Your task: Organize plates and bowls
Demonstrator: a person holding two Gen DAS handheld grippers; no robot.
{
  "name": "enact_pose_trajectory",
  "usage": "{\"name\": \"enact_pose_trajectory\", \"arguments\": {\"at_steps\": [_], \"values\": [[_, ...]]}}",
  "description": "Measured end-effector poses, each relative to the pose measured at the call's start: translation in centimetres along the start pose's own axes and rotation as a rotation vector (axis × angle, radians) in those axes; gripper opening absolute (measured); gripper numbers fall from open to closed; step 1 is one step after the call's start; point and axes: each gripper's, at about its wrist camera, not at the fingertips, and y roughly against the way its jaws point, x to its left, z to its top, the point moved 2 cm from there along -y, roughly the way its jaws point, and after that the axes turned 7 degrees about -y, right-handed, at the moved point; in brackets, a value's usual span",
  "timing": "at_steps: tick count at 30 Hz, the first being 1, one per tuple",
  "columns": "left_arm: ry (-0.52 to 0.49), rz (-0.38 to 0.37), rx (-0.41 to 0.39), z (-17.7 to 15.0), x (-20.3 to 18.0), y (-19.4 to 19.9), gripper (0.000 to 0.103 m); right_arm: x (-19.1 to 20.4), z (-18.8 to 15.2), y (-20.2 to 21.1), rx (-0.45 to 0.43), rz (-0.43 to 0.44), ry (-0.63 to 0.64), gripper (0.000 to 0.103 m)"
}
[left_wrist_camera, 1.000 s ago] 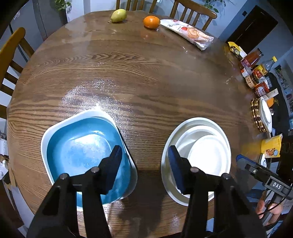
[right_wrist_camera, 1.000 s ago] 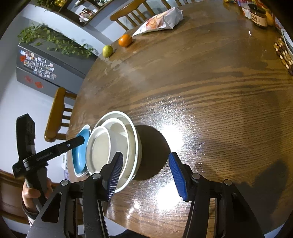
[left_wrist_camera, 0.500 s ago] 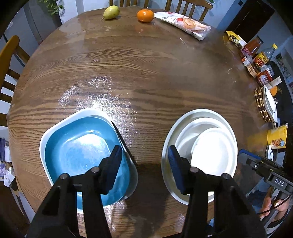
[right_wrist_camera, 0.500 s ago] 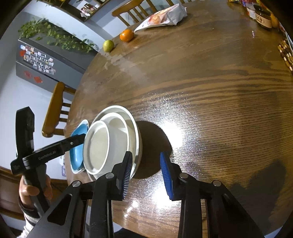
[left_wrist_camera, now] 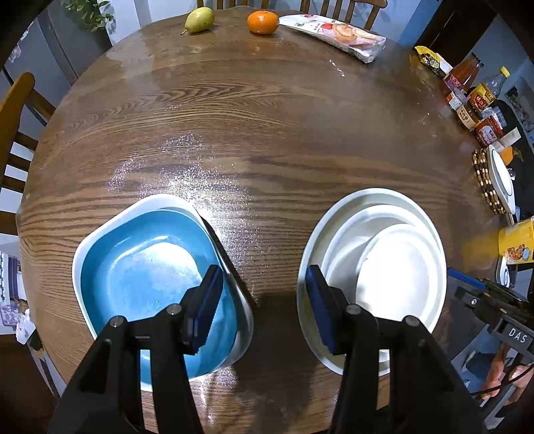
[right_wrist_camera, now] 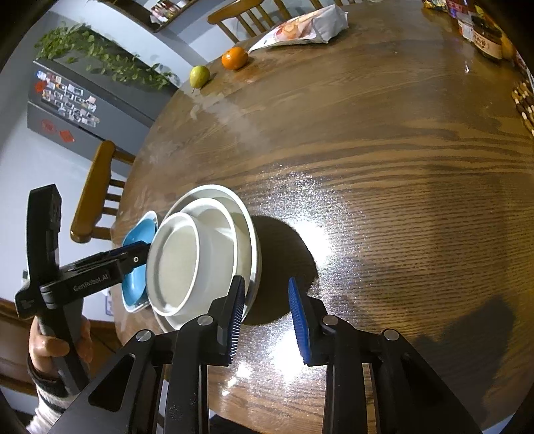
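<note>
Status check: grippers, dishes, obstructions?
Left hand-held gripper open, empty. Right hand-held gripper open, just narrowed, empty. White round dishes nested; blue square dish beside. Nothing blocking.

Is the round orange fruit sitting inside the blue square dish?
No, the round orange fruit rests on the far table edge, apart from the blue square dish.

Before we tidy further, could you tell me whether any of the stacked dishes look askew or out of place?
Yes. In the white stack, the smallest bowl sits off-centre, pushed toward one side of the dish under it rather than nested evenly. The blue dish sits evenly inside its white dish. Nothing looks spilled or broken.
</note>
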Motion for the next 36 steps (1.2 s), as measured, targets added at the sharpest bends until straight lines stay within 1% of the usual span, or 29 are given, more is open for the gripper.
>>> {"name": "enact_pose_trajectory", "arguments": {"at_steps": [2, 5, 7, 10, 12, 14, 17, 22, 23, 24, 25, 26, 28, 31, 36], "values": [[-0.007, 0.016, -0.007, -0.1, -0.2, 0.0, 0.048, 0.0, 0.0, 0.0, 0.001, -0.003, 0.003, 0.03], [-0.028, 0.032, -0.016, -0.1, -0.7, 0.1, 0.041, 0.3, 0.0, -0.1, 0.001, -0.017, 0.013, 0.03], [-0.05, 0.058, -0.024, -0.1, -1.0, 0.1, 0.04, 0.5, 0.0, -0.3, 0.0, -0.027, 0.019, 0.03], [-0.066, 0.077, -0.035, -0.2, -1.3, 0.2, 0.036, 0.6, -0.1, -0.3, -0.002, -0.025, 0.021, 0.027], [-0.072, 0.078, -0.042, -0.2, -1.5, 0.1, 0.03, 0.6, -0.1, -0.4, -0.002, -0.021, 0.021, 0.026], [-0.08, 0.083, -0.051, -0.3, -1.8, 0.2, 0.024, 0.6, -0.2, -0.5, -0.003, -0.015, 0.021, 0.023], [-0.089, 0.091, -0.052, -0.3, -2.1, -0.2, 0.02, 0.9, -0.3, -0.8, 0.003, -0.012, 0.03, 0.019], [-0.078, 0.093, -0.059, -0.4, -2.1, -0.1, 0.02, 1.2, -0.1, -0.8, 0.007, -0.015, 0.037, 0.017], [-0.075, 0.092, -0.06, -0.4, -2.1, -0.1, 0.018, 1.2, -0.1, -0.8, 0.007, -0.014, 0.037, 0.016], [-0.072, 0.083, -0.061, -0.3, -2.2, -0.1, 0.011, 1.2, -0.1, -0.8, 0.007, -0.011, 0.038, 0.014], [-0.07, 0.066, -0.061, -0.3, -2.4, -0.2, 0.006, 1.2, -0.1, -0.9, 0.008, -0.006, 0.038, 0.012], [-0.076, 0.071, -0.062, -0.3, -2.7, -0.2, 0.004, 1.3, 0.0, -0.9, 0.007, -0.003, 0.04, 0.012], [-0.086, 0.084, -0.068, -0.2, -3.2, -0.3, 0.004, 1.5, 0.1, -0.8, -0.002, -0.017, 0.05, 0.012], [-0.073, 0.063, -0.07, 0.2, -3.4, -0.4, 0.004, 1.2, 0.5, -0.6, -0.015, -0.022, 0.035, 0.012], [-0.075, 0.058, -0.077, 0.9, -4.0, -0.6, 0.004, 0.5, 0.9, -0.4, -0.031, -0.033, 0.017, 0.012]]}}
